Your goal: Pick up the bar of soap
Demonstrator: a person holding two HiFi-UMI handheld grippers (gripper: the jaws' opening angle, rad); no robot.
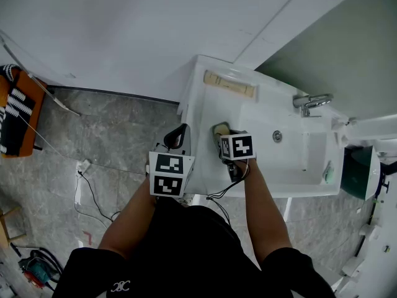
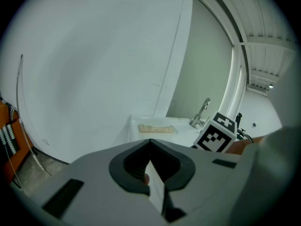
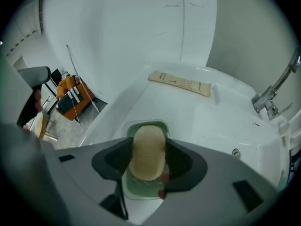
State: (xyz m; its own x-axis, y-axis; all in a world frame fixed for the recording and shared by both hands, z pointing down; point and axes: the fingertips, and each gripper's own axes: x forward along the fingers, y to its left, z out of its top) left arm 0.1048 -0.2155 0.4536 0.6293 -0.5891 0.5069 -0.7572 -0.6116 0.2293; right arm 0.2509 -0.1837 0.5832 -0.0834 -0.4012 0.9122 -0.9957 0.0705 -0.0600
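A beige bar of soap (image 3: 148,160) sits between the black pads of my right gripper (image 3: 148,142), which is shut on its two sides. Right under it lies a pale green soap dish (image 3: 144,124) on the sink's left ledge; I cannot tell whether the bar touches the dish. From the head view the soap (image 1: 221,129) shows just beyond the right gripper (image 1: 224,139) and its marker cube. My left gripper (image 1: 177,136) hangs off the sink's left edge, over the floor, its jaws together and empty (image 2: 150,144).
The white sink (image 1: 205,107) has a basin to the right with a chrome faucet (image 1: 312,100). A beige flat packet (image 3: 181,83) lies on the back ledge. A small green thing (image 1: 328,173) rests at the basin's right rim. An orange seat (image 1: 20,107) and cables (image 1: 93,194) sit on the floor.
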